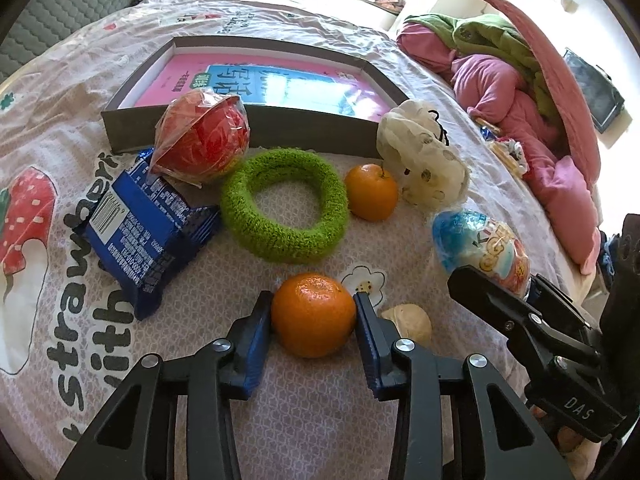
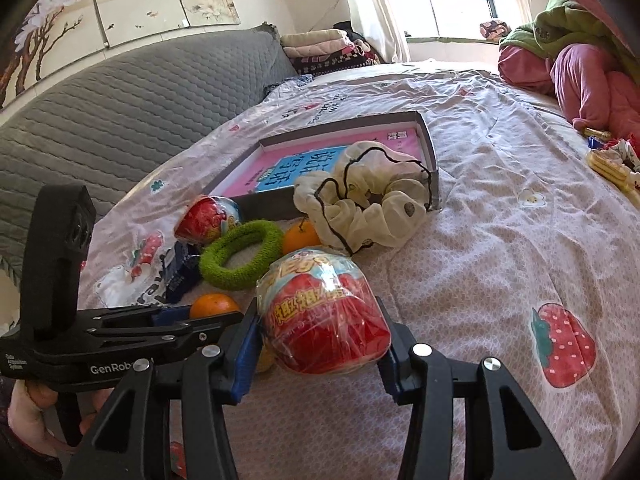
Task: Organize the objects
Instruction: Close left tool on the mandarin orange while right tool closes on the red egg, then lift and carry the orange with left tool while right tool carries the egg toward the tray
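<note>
The bedsheet [image 1: 60, 260] carries large black letters reading "strawberr", partly covered, with "with" beneath it. The right claw [image 1: 496, 300] has "DAS" printed in white on its black body. The left claw [image 2: 208, 320] shows "GenRob" in white on its side, cut off by the other claw. The blue snack packet [image 1: 148, 228] bears a white barcode and small print too fine to read. Chinese characters stand on the pink book [image 1: 280, 80] in the box.

A: We see a mandarin [image 1: 313, 315] on the bedsheet and a plastic-wrapped egg toy [image 2: 326, 312] to its right.

B: We also see a green fuzzy ring [image 1: 283, 205] lying flat before the shallow box [image 1: 248, 120].
</note>
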`<control>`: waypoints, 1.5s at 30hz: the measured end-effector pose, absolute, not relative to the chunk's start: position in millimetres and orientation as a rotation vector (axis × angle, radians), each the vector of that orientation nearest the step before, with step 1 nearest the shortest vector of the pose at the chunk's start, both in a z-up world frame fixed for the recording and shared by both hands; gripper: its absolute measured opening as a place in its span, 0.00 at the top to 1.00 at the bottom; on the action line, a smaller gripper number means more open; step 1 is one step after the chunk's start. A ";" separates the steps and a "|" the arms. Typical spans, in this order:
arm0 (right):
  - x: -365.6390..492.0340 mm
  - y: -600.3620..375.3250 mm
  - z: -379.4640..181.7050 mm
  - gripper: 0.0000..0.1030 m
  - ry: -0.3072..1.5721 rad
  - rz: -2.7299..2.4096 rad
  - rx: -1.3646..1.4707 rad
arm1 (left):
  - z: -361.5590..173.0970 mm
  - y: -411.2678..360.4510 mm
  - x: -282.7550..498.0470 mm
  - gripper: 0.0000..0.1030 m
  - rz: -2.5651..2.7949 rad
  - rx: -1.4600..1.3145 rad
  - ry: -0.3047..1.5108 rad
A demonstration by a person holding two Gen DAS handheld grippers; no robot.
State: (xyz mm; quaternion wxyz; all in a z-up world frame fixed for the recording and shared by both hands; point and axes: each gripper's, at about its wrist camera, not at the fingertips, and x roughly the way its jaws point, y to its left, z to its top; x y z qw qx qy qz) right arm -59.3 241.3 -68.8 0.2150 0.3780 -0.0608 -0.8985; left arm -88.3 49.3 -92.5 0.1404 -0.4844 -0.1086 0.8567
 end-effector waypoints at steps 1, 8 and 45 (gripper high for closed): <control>-58.5 240.7 -68.1 0.51 -0.168 -2.493 1.047 | -92.2 49.0 -87.1 0.61 2.474 -1.397 -0.312; -52.4 237.8 -62.8 0.51 -0.174 -2.495 1.034 | -88.8 43.5 -78.5 0.61 2.480 -1.382 -0.309; -46.4 209.2 -30.5 0.51 -0.112 -2.529 0.958 | -59.5 14.8 -64.6 0.61 2.611 -1.232 -0.283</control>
